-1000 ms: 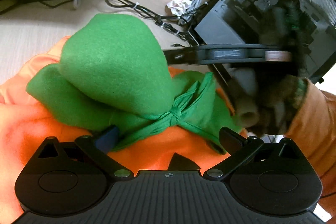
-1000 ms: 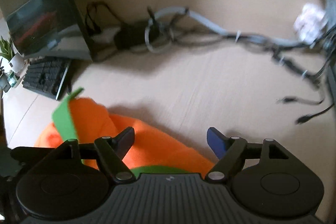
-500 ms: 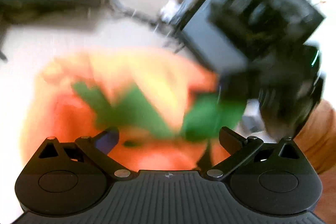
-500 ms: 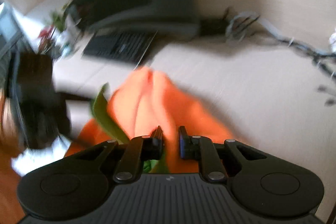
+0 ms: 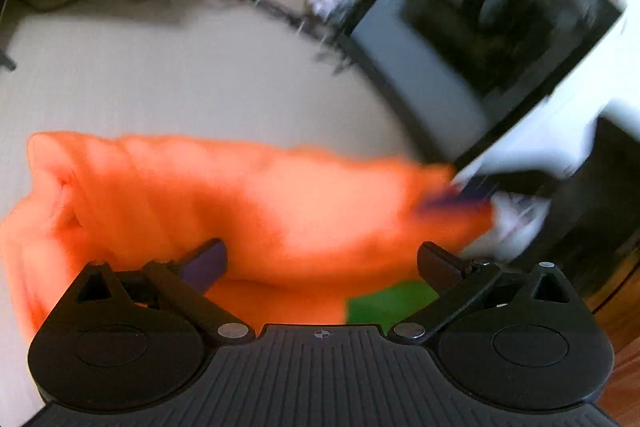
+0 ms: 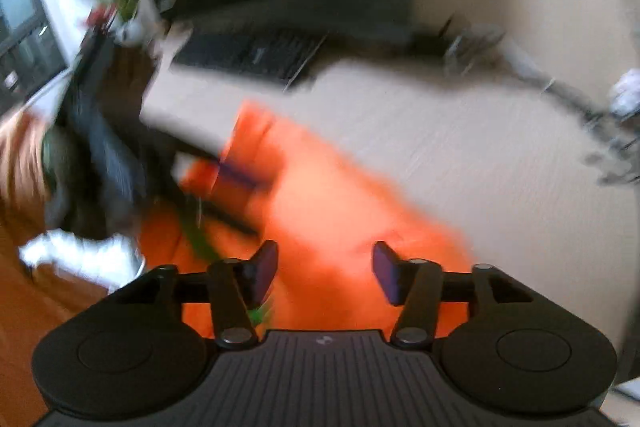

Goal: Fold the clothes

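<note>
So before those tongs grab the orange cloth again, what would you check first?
1. Left tongs open: ok.
2. Right tongs open: ok.
3. Orange garment lying on the desk, within reach: ok.
4. Green part tucked under the orange: mostly, a patch shows; ok.
5. Fold edges lined up: cannot tell, both views are blurred.
6. Cables and keyboard apart from the cloth: ok.

Both fisheye views are heavily motion-blurred and curved at the edges, lit by bright daylight blowing out white at the frame sides, with only the near black gripper bodies sharp.
</note>
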The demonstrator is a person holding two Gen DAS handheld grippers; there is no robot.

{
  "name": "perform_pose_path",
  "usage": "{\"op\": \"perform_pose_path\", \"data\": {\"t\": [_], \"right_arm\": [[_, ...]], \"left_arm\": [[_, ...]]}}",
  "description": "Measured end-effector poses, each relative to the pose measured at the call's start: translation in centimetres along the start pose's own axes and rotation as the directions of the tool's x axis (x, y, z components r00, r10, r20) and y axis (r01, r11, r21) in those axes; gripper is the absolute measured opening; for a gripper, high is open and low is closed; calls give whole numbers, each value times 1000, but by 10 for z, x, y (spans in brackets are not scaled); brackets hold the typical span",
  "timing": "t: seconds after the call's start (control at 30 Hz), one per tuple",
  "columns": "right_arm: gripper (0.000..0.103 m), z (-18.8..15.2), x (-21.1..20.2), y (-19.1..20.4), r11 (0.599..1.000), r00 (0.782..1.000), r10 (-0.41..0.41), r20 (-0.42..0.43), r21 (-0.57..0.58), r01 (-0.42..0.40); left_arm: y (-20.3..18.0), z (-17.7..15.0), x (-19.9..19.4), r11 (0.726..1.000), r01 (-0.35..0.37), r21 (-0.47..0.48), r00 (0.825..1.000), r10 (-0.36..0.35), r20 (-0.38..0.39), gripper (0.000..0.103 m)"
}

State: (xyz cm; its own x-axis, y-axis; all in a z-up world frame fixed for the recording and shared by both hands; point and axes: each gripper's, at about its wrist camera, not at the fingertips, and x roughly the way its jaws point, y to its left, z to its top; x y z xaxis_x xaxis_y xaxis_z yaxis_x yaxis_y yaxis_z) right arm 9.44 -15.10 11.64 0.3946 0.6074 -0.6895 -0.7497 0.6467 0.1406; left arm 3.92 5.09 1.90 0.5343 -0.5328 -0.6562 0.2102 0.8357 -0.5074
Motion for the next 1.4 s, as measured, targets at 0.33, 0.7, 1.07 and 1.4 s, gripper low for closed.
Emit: {"op": "perform_pose_path", "data": {"t": [0.33, 0.7, 1.07, 1.4], "right_arm": [[71, -51, 40, 1, 969, 964, -238, -116, -101, 227], [86, -75, -34, -48, 848, 989, 139, 41, 512, -140], [55, -76, 34, -51, 863, 1000, 7, 30, 505, -21], [55, -86, 15, -46, 892, 995, -36, 91, 452, -9]], "left_arm": [[34, -8, -27, 983, -36, -178, 998, 26, -57, 103], [61, -21, -27, 944, 37, -329, 997, -55, -46, 103], [48, -10, -82, 948, -35, -317, 985, 87, 152, 103], [57, -19, -59, 929, -103, -356, 984, 147, 99, 97]]}}
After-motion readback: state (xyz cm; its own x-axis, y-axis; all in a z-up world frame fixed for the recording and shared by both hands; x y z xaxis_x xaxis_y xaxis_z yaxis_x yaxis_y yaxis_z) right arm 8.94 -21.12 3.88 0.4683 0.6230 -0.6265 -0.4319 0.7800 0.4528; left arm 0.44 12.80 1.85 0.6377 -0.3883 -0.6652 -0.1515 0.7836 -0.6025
